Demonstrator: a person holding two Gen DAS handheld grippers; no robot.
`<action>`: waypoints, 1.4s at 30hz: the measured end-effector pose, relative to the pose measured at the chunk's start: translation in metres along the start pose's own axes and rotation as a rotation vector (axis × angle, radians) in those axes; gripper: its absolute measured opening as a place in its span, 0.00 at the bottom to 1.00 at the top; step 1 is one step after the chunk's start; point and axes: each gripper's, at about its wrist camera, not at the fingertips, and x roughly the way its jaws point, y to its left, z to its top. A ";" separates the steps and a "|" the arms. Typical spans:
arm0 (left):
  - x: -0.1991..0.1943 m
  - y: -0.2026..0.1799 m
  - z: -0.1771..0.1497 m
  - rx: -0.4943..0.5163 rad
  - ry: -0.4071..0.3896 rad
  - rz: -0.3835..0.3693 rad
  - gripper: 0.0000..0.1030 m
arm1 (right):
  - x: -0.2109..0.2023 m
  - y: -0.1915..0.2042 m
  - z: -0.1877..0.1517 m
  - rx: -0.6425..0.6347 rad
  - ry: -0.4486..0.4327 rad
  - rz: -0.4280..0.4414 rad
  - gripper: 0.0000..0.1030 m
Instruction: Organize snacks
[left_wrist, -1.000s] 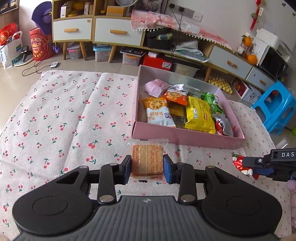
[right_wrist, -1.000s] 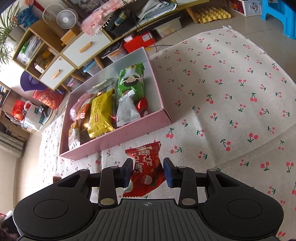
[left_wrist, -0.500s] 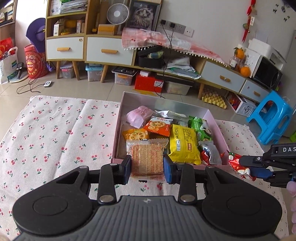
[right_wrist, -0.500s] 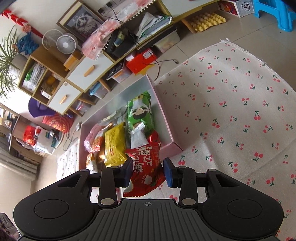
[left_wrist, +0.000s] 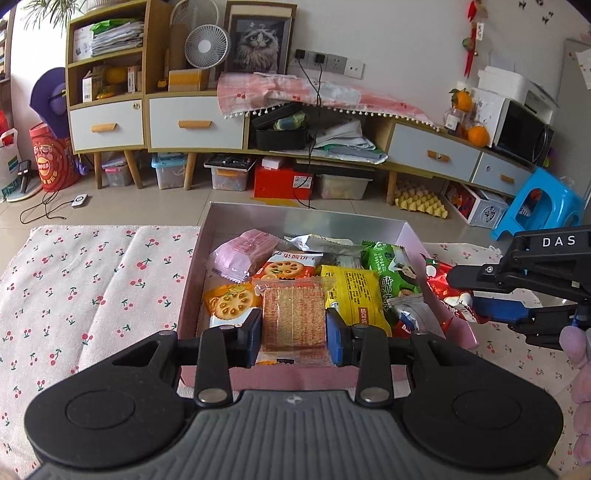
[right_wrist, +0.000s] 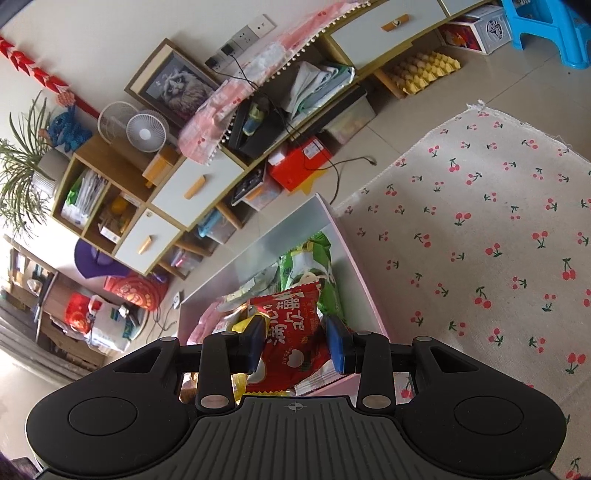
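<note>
"DAS" on the right tongs (left_wrist: 476, 295); packet print seems Chinese, unreadable.

The left tongs (left_wrist: 294, 330) point forward and downward, their blue pads clamped close together. The right tongs (right_wrist: 297, 343) are likewise clamped, rolled and tilted downward.

The pink box (left_wrist: 413, 236), open-topped with pale inner walls, sits on the cherry-print cloth and is crowded with snack packets. A clear-wrapped block of brown crackers (left_wrist: 294, 318) hangs upright above the box's 6 o'clock end, partly covering an orange biscuit packet (left_wrist: 229, 303) at 7 o'clock. A red packet with white characters (right_wrist: 291, 334) is held over the box's 4 o'clock corner, apparently clear of the yellow (left_wrist: 351, 291) and green (left_wrist: 391, 273) packets beneath.
</note>
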 end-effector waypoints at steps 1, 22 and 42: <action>0.000 0.000 0.000 0.009 -0.004 0.001 0.31 | 0.002 0.001 0.000 -0.003 0.000 0.004 0.34; -0.005 0.001 -0.001 0.060 -0.068 0.061 0.74 | 0.006 0.012 -0.009 -0.076 -0.016 -0.017 0.58; -0.044 0.018 -0.023 0.019 0.089 0.123 0.99 | -0.069 -0.001 -0.020 -0.270 -0.027 -0.103 0.80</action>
